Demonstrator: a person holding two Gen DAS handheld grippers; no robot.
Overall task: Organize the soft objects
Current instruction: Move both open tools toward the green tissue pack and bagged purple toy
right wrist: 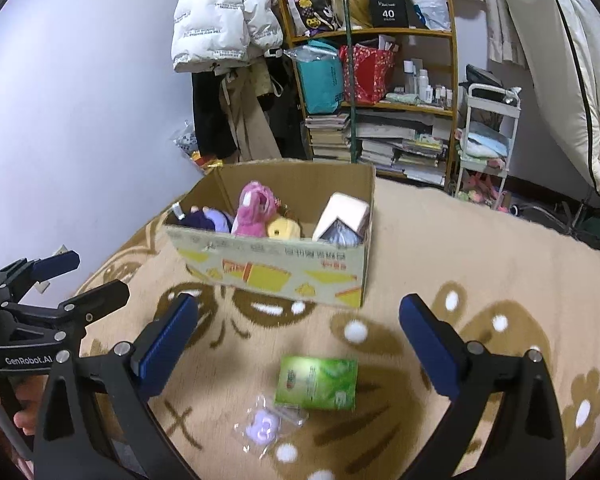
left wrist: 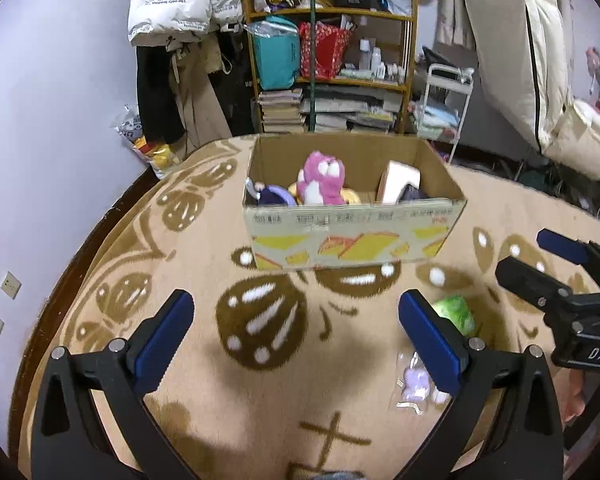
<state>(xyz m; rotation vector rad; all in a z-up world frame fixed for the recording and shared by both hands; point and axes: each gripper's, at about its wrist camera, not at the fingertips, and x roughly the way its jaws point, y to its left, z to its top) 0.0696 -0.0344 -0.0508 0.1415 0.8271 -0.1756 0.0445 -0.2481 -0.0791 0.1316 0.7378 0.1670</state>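
Observation:
An open cardboard box (left wrist: 352, 232) (right wrist: 276, 268) stands on the patterned blanket. It holds a pink plush (left wrist: 322, 178) (right wrist: 254, 210), a purple toy (right wrist: 206, 220), a yellow plush (right wrist: 284, 228) and a white pack (right wrist: 342, 212). A green tissue pack (right wrist: 318, 382) (left wrist: 456, 312) and a small purple item in clear wrap (right wrist: 264, 426) (left wrist: 416, 386) lie on the blanket in front of the box. My left gripper (left wrist: 296, 320) is open and empty. My right gripper (right wrist: 300, 332) is open and empty, above the green pack.
A wooden shelf (left wrist: 332, 60) (right wrist: 380, 80) with bags, bottles and stacked books stands behind the box. Coats (left wrist: 180, 40) hang at the back left. A white cart (right wrist: 488, 140) and a mattress (right wrist: 560, 60) stand at the right. A lilac wall (left wrist: 60, 120) runs along the left.

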